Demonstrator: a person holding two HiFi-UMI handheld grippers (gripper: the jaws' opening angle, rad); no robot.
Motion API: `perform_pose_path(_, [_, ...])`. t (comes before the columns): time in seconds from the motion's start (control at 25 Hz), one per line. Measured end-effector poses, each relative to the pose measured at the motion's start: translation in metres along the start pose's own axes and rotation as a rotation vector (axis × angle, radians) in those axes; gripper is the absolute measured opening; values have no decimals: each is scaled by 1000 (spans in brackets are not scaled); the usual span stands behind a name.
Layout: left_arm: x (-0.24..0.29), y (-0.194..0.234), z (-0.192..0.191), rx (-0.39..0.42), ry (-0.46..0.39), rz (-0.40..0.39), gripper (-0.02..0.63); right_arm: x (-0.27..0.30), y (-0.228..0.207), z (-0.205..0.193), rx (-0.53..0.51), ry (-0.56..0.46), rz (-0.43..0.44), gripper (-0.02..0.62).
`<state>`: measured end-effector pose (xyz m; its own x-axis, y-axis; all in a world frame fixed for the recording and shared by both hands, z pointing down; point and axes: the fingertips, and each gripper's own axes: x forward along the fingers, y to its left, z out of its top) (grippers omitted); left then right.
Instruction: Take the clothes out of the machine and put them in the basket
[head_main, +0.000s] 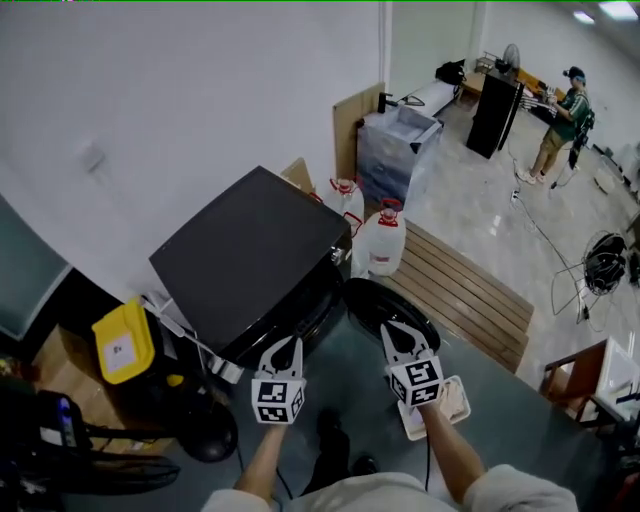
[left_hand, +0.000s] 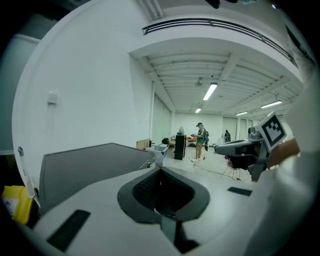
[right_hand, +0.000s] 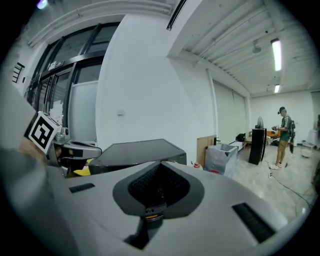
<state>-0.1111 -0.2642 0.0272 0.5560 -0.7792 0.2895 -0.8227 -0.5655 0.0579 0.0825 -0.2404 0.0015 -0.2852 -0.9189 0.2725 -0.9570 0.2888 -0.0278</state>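
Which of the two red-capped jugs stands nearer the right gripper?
The front jug, beside the wooden pallet; the other jug sits farther back, behind it.

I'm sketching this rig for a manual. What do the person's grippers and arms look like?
The left gripper and right gripper match: pale grey bodies, tapered tongs with dark ribbed pads, and a white cube of black square markers on each. A thin dark cable trails behind the right one. The sleeves are short and light.
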Motion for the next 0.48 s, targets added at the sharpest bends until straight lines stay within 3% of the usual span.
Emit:
perform_pose_path(0.28, [-50, -36, 27, 8, -49, 12, 20, -68, 5, 30, -25, -67, -9, 23])
perform_pose_path(0.48, [-85, -66, 25, -7, -67, 30, 20, -118, 5, 27, -50, -81, -20, 23])
